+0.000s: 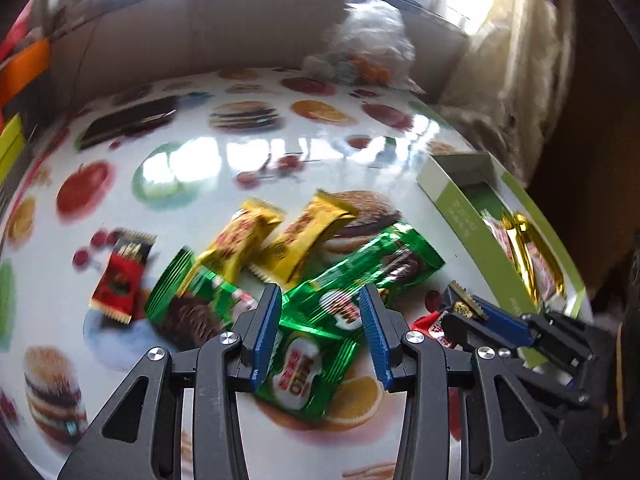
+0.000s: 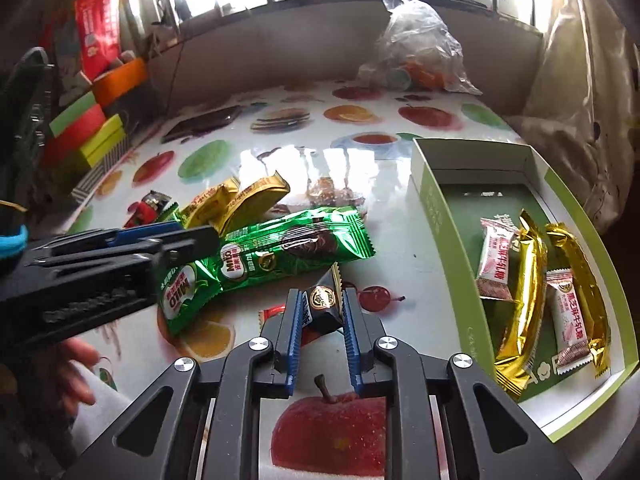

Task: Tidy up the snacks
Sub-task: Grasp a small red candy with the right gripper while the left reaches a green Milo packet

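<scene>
Snacks lie on the fruit-print table — some already in the green box.
Left gripper hangs half-open over green Milo packs, gripping nothing. Only the right view shows the right gripper pinching a small black candy — and the box's gold bars.

The green snack wrappers are shiny foil, the table cover is glossy plastic, the box looks like matt cardboard.
</scene>
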`<action>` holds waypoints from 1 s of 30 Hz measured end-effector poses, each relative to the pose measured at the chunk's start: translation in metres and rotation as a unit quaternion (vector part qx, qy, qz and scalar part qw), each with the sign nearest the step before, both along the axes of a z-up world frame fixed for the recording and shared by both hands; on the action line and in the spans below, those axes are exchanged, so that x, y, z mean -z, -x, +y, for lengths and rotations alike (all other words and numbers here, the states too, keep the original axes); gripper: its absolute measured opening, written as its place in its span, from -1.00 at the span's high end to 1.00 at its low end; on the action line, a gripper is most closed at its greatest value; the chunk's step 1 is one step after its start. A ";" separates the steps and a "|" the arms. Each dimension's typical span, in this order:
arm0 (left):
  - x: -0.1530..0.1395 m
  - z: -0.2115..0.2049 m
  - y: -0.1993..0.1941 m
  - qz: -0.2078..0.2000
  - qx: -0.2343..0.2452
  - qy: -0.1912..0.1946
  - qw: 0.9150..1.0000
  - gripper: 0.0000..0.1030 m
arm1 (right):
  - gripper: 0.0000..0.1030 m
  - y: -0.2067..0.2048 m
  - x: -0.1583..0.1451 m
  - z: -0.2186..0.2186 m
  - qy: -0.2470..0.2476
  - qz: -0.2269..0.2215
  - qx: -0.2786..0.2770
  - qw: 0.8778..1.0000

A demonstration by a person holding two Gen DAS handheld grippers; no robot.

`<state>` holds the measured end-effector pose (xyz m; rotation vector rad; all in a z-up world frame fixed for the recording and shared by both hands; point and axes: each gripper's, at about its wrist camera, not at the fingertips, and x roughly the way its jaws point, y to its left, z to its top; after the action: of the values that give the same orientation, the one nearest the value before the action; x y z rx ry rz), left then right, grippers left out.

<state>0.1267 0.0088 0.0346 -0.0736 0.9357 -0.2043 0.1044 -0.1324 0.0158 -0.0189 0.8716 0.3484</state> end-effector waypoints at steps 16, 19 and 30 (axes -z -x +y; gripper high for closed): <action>0.012 -0.040 -0.026 0.011 0.118 -0.044 0.992 0.17 | 0.74 0.009 -0.008 -0.028 -0.028 0.003 0.023 0.999; 0.012 -0.046 -0.032 0.013 0.134 -0.059 0.989 -0.01 | 0.74 0.008 -0.007 -0.030 -0.032 0.005 0.023 0.999; 0.022 -0.057 -0.037 0.019 0.169 -0.078 0.982 -0.04 | 0.75 0.007 -0.008 -0.033 -0.038 0.005 0.023 0.999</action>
<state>0.1641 -0.0477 0.0122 0.2290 0.9954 -0.4445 0.0970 -0.1652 0.0242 0.0723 0.8660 0.3386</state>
